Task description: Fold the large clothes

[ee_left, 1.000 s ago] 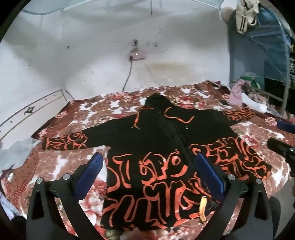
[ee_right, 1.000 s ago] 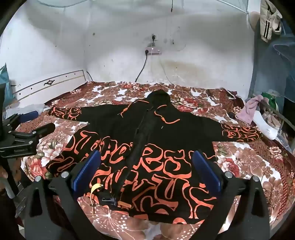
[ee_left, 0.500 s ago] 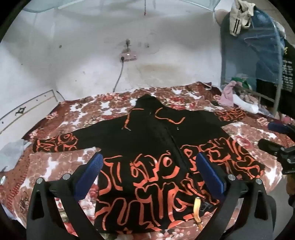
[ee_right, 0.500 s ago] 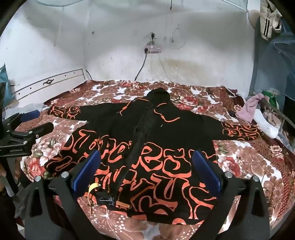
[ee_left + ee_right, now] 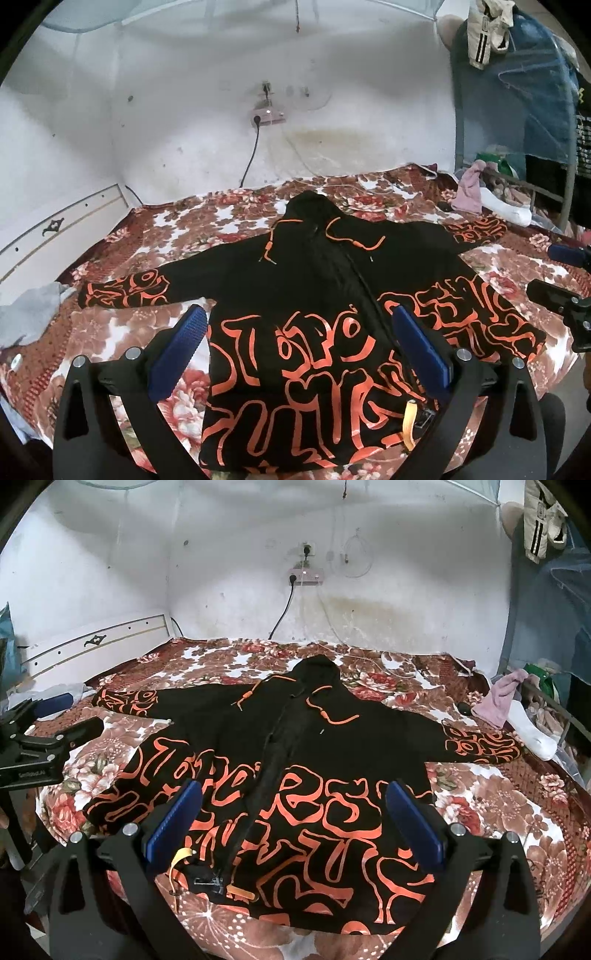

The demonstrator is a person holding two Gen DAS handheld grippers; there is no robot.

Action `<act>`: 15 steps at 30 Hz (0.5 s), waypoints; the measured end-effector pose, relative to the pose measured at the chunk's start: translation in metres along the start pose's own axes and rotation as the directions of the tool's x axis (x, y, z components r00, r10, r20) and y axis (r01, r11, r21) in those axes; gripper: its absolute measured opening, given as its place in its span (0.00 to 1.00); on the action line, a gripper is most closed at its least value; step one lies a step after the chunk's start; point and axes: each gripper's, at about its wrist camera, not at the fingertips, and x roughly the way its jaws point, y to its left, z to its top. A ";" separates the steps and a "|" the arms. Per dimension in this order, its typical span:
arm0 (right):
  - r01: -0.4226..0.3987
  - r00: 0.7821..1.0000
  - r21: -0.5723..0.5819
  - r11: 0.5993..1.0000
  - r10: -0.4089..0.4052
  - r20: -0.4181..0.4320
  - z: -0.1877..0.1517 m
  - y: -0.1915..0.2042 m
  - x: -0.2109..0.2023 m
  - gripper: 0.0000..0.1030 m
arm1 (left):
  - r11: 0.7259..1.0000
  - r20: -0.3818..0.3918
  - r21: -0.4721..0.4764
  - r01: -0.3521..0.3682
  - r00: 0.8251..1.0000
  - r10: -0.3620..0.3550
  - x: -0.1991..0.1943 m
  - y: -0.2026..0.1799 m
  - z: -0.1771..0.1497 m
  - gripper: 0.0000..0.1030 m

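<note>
While both are hovering over the hem: left tool (image 5: pixel 295 354) and right tool (image 5: pixel 293 821) are gaping wide, gripping nothing.
Change: both views are drawing back and rising slightly; no fold is being started yet.
Hoodie (image 5: pixel 295 760): one, lying spread flat, front up, on the bed (image 5: pixel 498 797).
Sleeves: two, stretching outward.
Drawcords: two, orange.
</note>
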 end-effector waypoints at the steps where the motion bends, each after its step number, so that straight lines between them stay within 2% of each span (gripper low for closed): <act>1: -0.001 1.000 -0.002 1.000 0.001 0.000 0.000 0.001 0.001 0.96 | 1.000 -0.001 -0.002 -0.001 1.000 0.001 0.001 0.000 0.000 0.95; 9: -0.009 1.000 -0.005 1.000 0.009 -0.016 0.011 0.008 0.018 0.96 | 0.999 -0.020 -0.033 -0.011 1.000 0.010 0.013 0.020 -0.002 0.95; 15: -0.014 0.999 -0.020 1.000 0.014 -0.032 0.023 0.027 0.049 0.96 | 0.998 -0.049 -0.043 -0.044 0.998 0.042 0.030 0.043 -0.005 0.95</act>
